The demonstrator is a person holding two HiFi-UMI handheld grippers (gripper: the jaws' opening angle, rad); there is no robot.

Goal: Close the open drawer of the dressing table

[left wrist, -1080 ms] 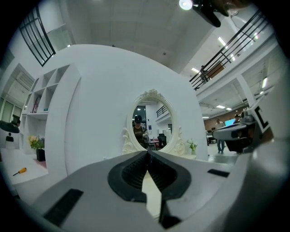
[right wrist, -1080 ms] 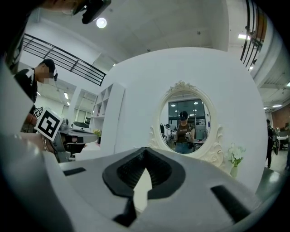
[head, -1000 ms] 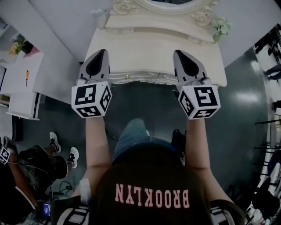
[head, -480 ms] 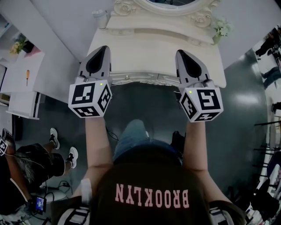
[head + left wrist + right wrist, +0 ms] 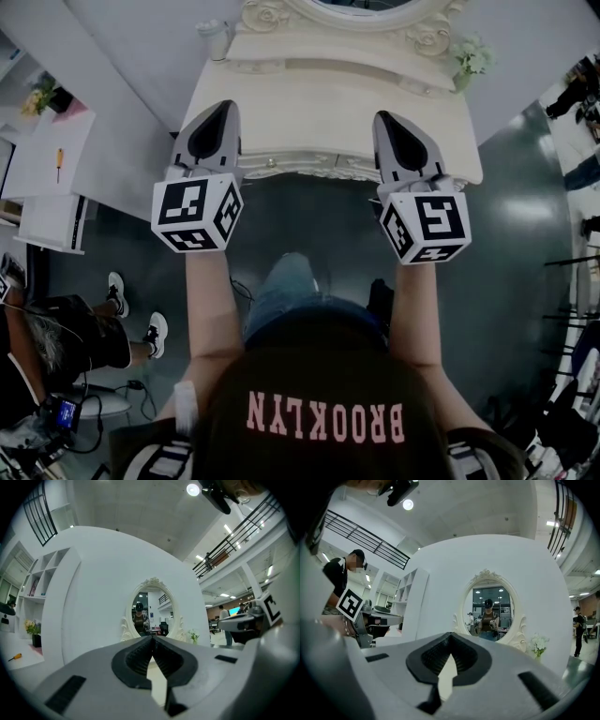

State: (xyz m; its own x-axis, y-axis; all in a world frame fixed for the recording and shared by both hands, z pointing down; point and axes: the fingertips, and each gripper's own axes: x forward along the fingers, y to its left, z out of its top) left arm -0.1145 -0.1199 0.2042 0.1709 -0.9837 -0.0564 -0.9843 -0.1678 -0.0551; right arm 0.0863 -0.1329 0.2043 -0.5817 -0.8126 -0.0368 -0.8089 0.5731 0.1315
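1. Cream counter with a carved front edge, standing on a dark floor.
2. Pale cup at its back left corner.
3. Small flowers at the back right, with an oval mirror between them.

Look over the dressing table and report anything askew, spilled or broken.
Nothing stands out. The dressing table top is bare; the flowers at its back right and the cup by its back left stand upright. The left gripper and right gripper hover shut and empty over its front edge.

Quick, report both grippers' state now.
Left gripper: jaws closed, holding nothing.
Right gripper: jaws closed, holding nothing.
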